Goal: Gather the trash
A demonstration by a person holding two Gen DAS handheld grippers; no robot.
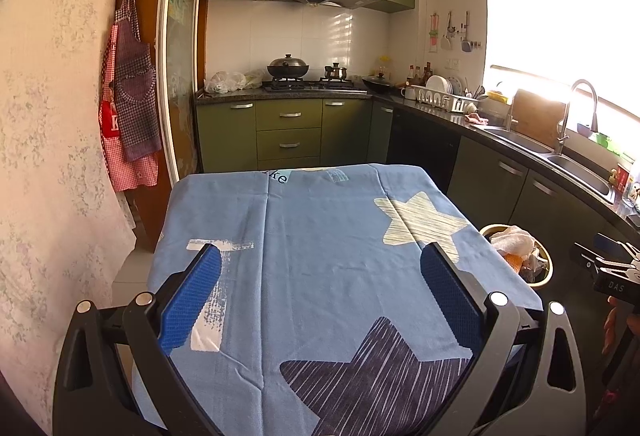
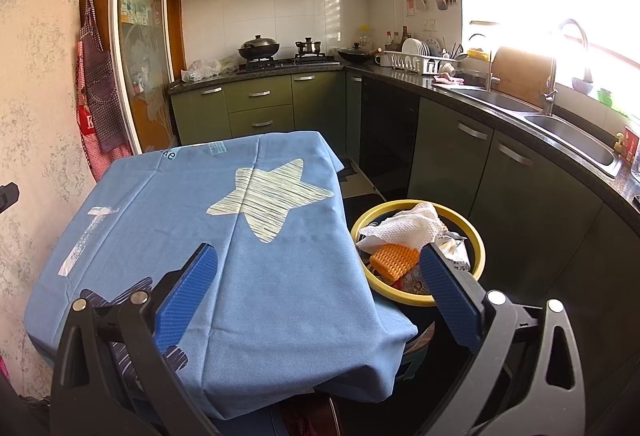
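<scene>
Trash bin (image 2: 478, 256), round w/ yellow rim, stood on the floor just beside the cloth-covered table, at approx 3 o'clock from it. It was full: crumpled white paper towel (image 2: 404, 230) lay on top at 12 o'clock, orange ribbed piece (image 2: 394, 260) under it, w/ crinkled wrapper (image 2: 454, 242) at 3 o'clock.

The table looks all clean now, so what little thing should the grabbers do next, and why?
Probably just ease both back and stop. The blue tablecloth shows no trash on it, the left hand-held gripper and right hand-held gripper are both open and empty, and the paper towel and orange foam net already sit in the yellow-rimmed bin.
</scene>
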